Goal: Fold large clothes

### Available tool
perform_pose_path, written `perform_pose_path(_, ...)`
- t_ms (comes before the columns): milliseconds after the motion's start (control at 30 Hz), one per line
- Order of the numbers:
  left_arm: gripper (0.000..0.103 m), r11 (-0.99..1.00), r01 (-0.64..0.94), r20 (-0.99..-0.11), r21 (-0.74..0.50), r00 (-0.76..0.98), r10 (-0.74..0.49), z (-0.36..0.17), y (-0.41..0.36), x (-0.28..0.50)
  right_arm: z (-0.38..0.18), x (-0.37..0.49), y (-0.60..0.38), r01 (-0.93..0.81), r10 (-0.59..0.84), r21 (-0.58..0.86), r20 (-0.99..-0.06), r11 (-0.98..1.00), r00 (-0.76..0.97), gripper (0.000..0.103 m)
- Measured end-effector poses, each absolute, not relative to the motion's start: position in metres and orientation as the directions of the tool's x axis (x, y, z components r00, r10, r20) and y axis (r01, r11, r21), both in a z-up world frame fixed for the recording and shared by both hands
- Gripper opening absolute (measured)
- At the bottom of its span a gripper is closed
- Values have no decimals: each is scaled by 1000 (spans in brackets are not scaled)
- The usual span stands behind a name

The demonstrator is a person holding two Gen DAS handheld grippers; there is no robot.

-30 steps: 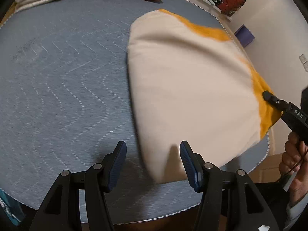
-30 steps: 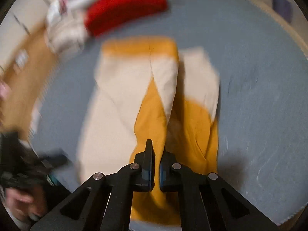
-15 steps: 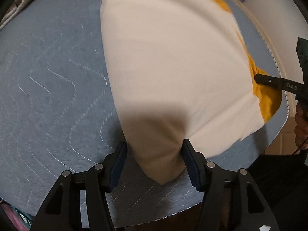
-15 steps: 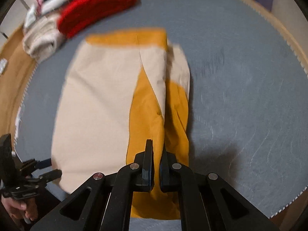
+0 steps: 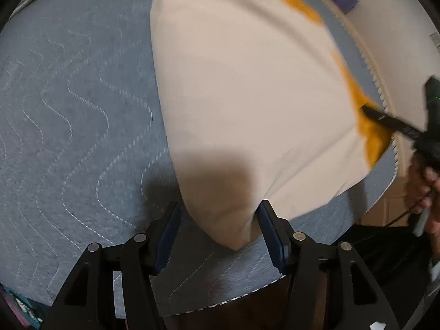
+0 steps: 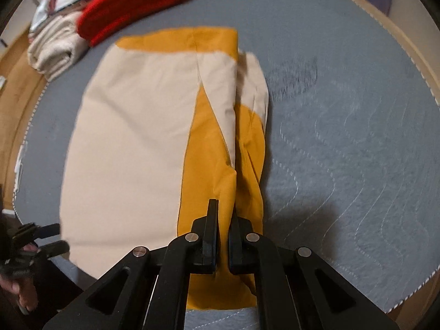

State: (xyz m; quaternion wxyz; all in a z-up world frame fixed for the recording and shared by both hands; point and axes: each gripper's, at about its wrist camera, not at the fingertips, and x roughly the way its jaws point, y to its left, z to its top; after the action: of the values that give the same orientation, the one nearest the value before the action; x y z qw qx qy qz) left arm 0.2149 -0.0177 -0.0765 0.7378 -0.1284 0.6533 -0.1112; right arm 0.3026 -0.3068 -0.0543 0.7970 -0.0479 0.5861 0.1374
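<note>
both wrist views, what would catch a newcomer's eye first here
The big cream and mustard garment spread over the grey quilted pad dominates both views. The right gripper is shut on its mustard edge nearest the camera, and the left gripper straddles a cream corner with its jaws closing. A red folded item sits among a pile of clothes at the pad's far left edge.
</note>
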Motion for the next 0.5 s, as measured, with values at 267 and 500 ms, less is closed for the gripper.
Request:
perform_pose_path(267, 54, 947, 36, -937, -319, 137, -320, -63, -29, 216, -46, 288, -320, -325, 213, 142, -958, 935, 193, 13)
perform_pose_path(500, 52, 929, 1, -911, -371, 191, -365, -52, 7, 220, -67, 270, -328, -386, 186, 140, -979, 912, 85, 27)
